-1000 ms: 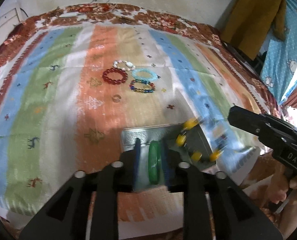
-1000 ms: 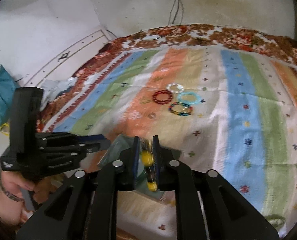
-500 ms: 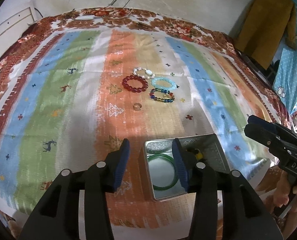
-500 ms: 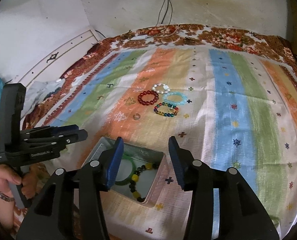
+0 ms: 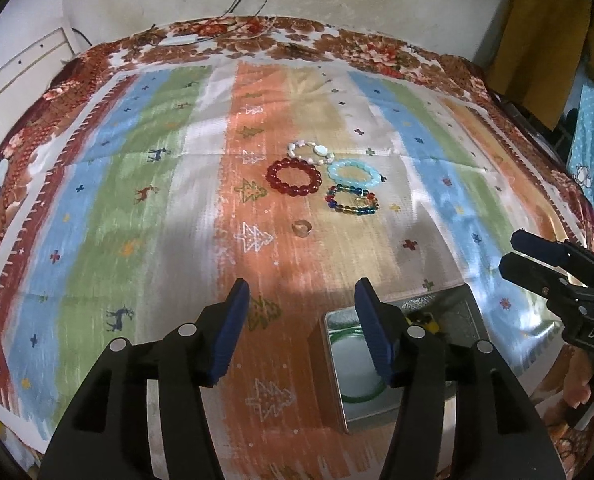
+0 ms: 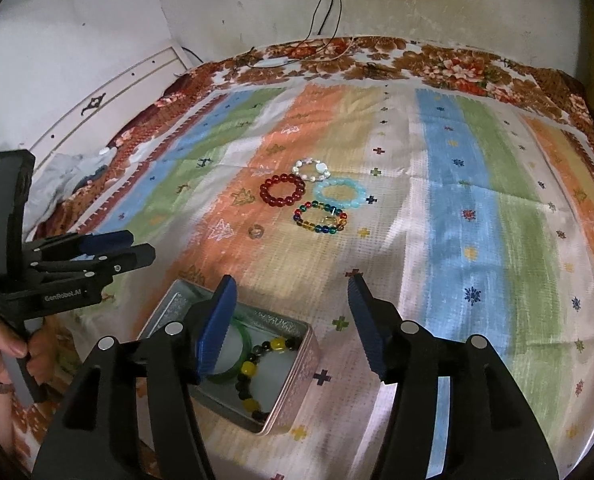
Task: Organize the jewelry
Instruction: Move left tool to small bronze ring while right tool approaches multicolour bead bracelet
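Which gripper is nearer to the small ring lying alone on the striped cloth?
Left. The left gripper sits open straight below the small ring, while the right gripper is open further to the ring's right, beside the metal tin.

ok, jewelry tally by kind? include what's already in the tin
Beaded bracelets: 5 (red, pale blue, multicolour, white, yellow-and-black in the tin)
Bangles: 1 (green, in the tin)
Rings: 1
Total: 7
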`<state>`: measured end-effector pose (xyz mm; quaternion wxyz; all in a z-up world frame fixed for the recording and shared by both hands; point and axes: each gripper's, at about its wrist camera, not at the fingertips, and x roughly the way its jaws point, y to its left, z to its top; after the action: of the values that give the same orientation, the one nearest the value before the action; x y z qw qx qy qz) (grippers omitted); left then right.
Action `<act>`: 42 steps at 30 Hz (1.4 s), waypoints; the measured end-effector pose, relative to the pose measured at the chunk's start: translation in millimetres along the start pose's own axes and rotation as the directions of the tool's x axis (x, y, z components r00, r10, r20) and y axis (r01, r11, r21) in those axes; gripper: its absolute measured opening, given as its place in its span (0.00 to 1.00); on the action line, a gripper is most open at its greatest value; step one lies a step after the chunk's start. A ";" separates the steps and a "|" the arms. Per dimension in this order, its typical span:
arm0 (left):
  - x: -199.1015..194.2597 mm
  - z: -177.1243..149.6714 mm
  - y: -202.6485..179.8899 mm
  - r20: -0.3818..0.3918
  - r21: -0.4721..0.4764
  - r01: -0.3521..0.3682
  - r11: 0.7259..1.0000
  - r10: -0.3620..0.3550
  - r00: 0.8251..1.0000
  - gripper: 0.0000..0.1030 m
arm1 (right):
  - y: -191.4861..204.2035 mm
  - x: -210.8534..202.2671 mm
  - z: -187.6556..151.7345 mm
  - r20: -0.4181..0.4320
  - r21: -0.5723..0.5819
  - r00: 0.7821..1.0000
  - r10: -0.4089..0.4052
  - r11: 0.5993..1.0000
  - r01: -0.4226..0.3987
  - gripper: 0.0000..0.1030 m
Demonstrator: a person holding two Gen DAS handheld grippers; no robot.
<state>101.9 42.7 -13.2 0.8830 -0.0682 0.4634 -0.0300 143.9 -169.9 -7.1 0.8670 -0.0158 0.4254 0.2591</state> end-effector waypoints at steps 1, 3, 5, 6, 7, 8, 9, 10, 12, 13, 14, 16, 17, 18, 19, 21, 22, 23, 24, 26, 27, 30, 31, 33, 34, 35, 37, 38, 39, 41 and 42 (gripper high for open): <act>2.2 1.8 -0.2 -0.006 0.004 0.001 1.000 -0.001 1.000 0.53 | -0.3 1.9 1.3 -0.003 0.000 1.000 -0.003 1.000 0.003 0.56; 7.7 4.8 -0.7 -0.020 0.012 -0.004 1.000 0.004 1.000 0.53 | -1.3 7.3 4.5 -0.013 0.003 1.000 0.003 1.000 -0.003 0.56; 13.4 7.6 -1.1 -0.033 0.019 -0.007 1.000 0.008 0.999 0.54 | -2.6 12.5 7.3 -0.020 0.007 1.000 0.007 1.000 -0.007 0.56; 15.2 8.4 -1.1 -0.037 0.022 -0.007 1.000 0.008 0.999 0.54 | -3.1 14.6 8.4 -0.024 0.006 1.000 0.004 1.000 -0.004 0.56; 16.9 9.3 -1.0 -0.041 0.024 -0.007 1.000 0.008 0.999 0.54 | -3.1 17.0 9.5 -0.028 0.002 1.000 0.002 1.000 -0.002 0.56; 18.7 10.4 -0.9 -0.044 0.027 -0.008 1.000 0.009 0.999 0.55 | -3.3 19.0 10.7 -0.031 -0.001 1.000 0.001 1.000 -0.001 0.56; 19.9 11.5 -0.6 -0.046 0.029 -0.010 1.000 0.011 0.999 0.55 | -3.7 21.0 11.9 -0.035 -0.003 0.999 0.000 1.000 0.000 0.56; 21.7 13.4 -0.1 -0.048 0.032 -0.012 0.999 0.014 0.999 0.55 | -4.3 23.4 13.9 -0.038 -0.006 0.999 -0.002 1.000 0.001 0.56; 24.0 17.3 0.7 -0.051 0.033 -0.014 0.999 0.016 0.999 0.55 | -5.7 27.3 17.4 -0.042 -0.007 0.999 -0.002 1.000 0.002 0.56; 25.5 19.3 1.7 -0.053 0.032 -0.014 0.999 0.016 0.998 0.55 | -6.9 29.7 19.8 -0.045 -0.006 0.999 -0.004 1.000 0.003 0.56; 27.6 21.9 3.2 -0.056 0.028 -0.013 1.000 0.015 0.998 0.55 | -8.1 31.4 21.8 -0.046 -0.005 0.999 -0.006 1.000 0.006 0.56; 31.2 25.1 4.9 -0.062 0.024 -0.012 1.000 0.013 0.998 0.55 | -10.1 35.1 25.2 -0.049 -0.003 0.999 -0.004 1.000 0.004 0.56; 33.6 26.6 5.6 -0.067 0.024 -0.012 1.000 0.014 0.998 0.55 | -11.3 36.8 26.6 -0.050 -0.001 0.999 -0.003 1.000 0.003 0.56; 35.7 27.8 5.7 -0.072 0.026 -0.013 1.000 0.014 0.997 0.55 | -12.6 38.9 28.2 -0.053 0.001 0.999 -0.002 1.000 0.002 0.56; 38.2 29.0 6.2 -0.077 0.028 -0.014 1.000 0.016 0.997 0.55 | -13.6 40.7 29.2 -0.055 0.002 0.998 -0.003 1.000 0.003 0.56; 42.2 31.4 6.9 -0.084 0.031 -0.019 0.999 0.022 0.996 0.55 | -14.6 43.8 31.5 -0.059 0.003 0.998 -0.004 1.000 0.004 0.56; 43.8 32.9 7.1 -0.086 0.031 -0.020 0.999 0.023 0.996 0.55 | -15.1 45.7 33.0 -0.063 0.003 0.998 -0.003 1.000 0.003 0.56; 45.8 34.6 7.7 -0.089 0.032 -0.021 0.999 0.024 0.996 0.55 | -15.3 47.3 34.4 -0.065 0.003 0.998 -0.003 1.000 0.003 0.56; 47.1 36.0 8.2 -0.090 0.033 -0.023 0.999 0.026 0.996 0.55 | -15.4 49.1 35.5 -0.067 0.003 0.998 -0.004 1.000 0.004 0.56; 51.5 40.5 9.2 -0.095 0.033 -0.025 0.999 0.028 0.995 0.55 | -16.1 53.2 38.0 -0.074 0.005 0.997 -0.001 1.000 0.001 0.56; 53.4 42.3 9.7 -0.098 0.032 -0.024 0.999 0.027 0.995 0.55 | -16.7 55.3 39.3 -0.077 0.007 0.997 0.001 1.000 0.000 0.56; 60.5 46.8 9.8 -0.109 0.031 -0.022 0.999 0.025 0.994 0.55 | -18.5 61.6 42.8 -0.087 0.012 0.996 0.004 1.000 -0.003 0.56; 62.7 47.8 9.8 -0.113 0.032 -0.022 0.999 0.025 0.993 0.55 | -19.4 64.8 44.3 -0.092 0.014 0.996 0.004 1.000 -0.002 0.56; 66.9 50.0 9.7 -0.120 0.036 -0.025 0.999 0.029 0.992 0.55 | -20.4 68.7 46.7 -0.099 0.014 0.995 0.004 1.000 -0.002 0.56; 68.6 50.8 9.8 -0.123 0.036 -0.024 0.999 0.028 0.992 0.55 | -21.1 71.5 48.2 -0.103 0.017 0.995 0.006 1.000 -0.004 0.56; 71.6 52.4 10.0 -0.129 0.037 -0.022 0.999 0.027 0.991 0.55 | -21.8 74.0 49.5 -0.107 0.019 0.994 0.008 1.000 -0.006 0.56; 75.6 54.1 10.6 -0.137 0.038 -0.023 0.999 0.028 0.990 0.55 | -22.7 79.0 52.5 -0.113 0.020 0.994 0.008 1.000 -0.006 0.56; 78.6 55.2 10.3 -0.142 0.042 -0.024 0.999 0.029 0.989 0.55 | -23.1 81.7 54.4 -0.116 0.020 0.993 0.008 1.000 -0.006 0.56; 80.0 55.7 10.1 -0.145 0.044 -0.023 0.999 0.030 0.989 0.55 | -23.7 84.5 56.2 -0.118 0.021 0.993 0.007 1.000 -0.005 0.56; 84.2 57.4 10.3 -0.152 0.048 -0.024 0.999 0.031 0.988 0.55 | -24.6 89.3 58.5 -0.125 0.025 0.992 0.009 1.000 -0.005 0.56; 86.0 58.0 10.4 -0.155 0.050 -0.023 0.998 0.031 0.987 0.55 | -25.3 91.4 59.3 -0.129 0.028 0.992 0.010 1.000 -0.007 0.56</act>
<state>198.4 48.3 -52.2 0.8459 -0.0383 0.5308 -0.0344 244.9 -137.3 -42.4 0.8366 -0.0190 0.4844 0.2553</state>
